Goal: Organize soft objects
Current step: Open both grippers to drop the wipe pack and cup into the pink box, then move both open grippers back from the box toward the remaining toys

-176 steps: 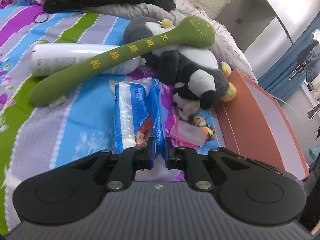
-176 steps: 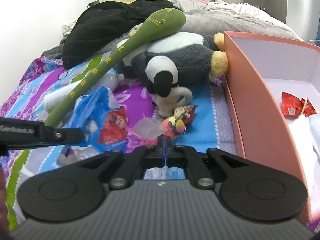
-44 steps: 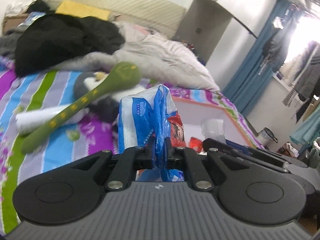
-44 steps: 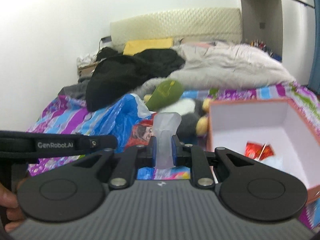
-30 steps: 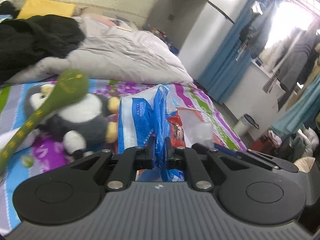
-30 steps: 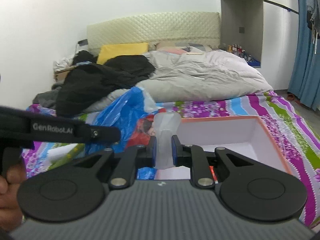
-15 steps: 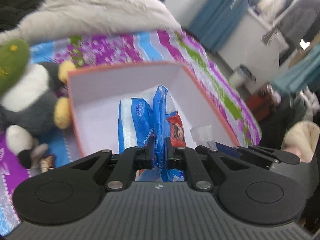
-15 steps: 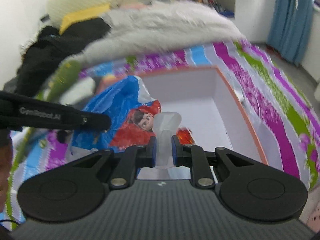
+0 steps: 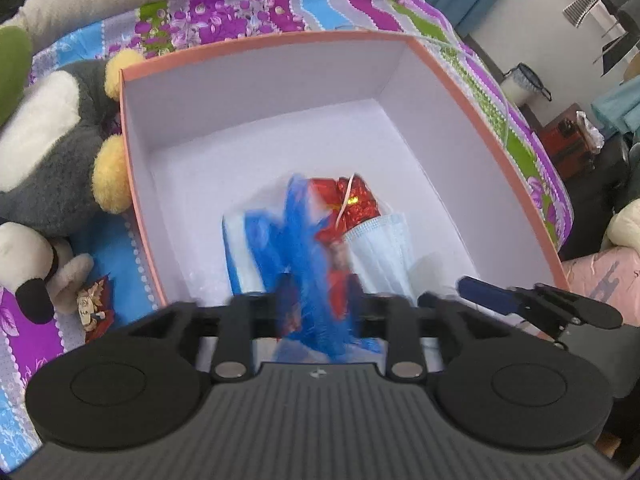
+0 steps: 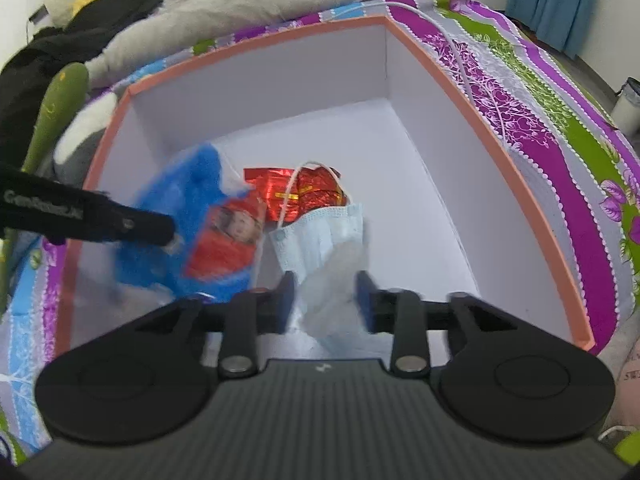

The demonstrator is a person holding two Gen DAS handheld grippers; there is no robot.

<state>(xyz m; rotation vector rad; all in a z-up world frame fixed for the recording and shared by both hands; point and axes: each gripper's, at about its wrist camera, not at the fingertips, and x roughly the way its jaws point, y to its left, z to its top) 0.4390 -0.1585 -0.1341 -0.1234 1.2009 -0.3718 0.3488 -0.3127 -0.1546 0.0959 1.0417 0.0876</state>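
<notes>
Both grippers hang over the orange box (image 9: 472,92) with a white inside, also in the right wrist view (image 10: 492,148). My left gripper (image 9: 318,294) is open; the blue tissue pack (image 9: 296,248) is blurred between its spread fingers, dropping into the box. It also shows in the right wrist view (image 10: 180,240). My right gripper (image 10: 325,300) is open; the clear plastic piece (image 10: 334,280) is loose between its fingers, over the box floor. A red foil packet (image 10: 312,196) and a blue face mask (image 10: 320,232) lie in the box.
A grey and white plush penguin (image 9: 44,148) lies against the box's left wall, with a green plush stick (image 10: 56,112) beyond it. A small candy wrapper (image 9: 94,306) lies on the striped bedspread (image 9: 240,20). A grey duvet (image 10: 248,0) and black clothes (image 10: 60,48) are behind.
Both grippers have opened over the box. The blue tissue pack and the clear plastic piece have come free of the fingers and are falling into the box.
</notes>
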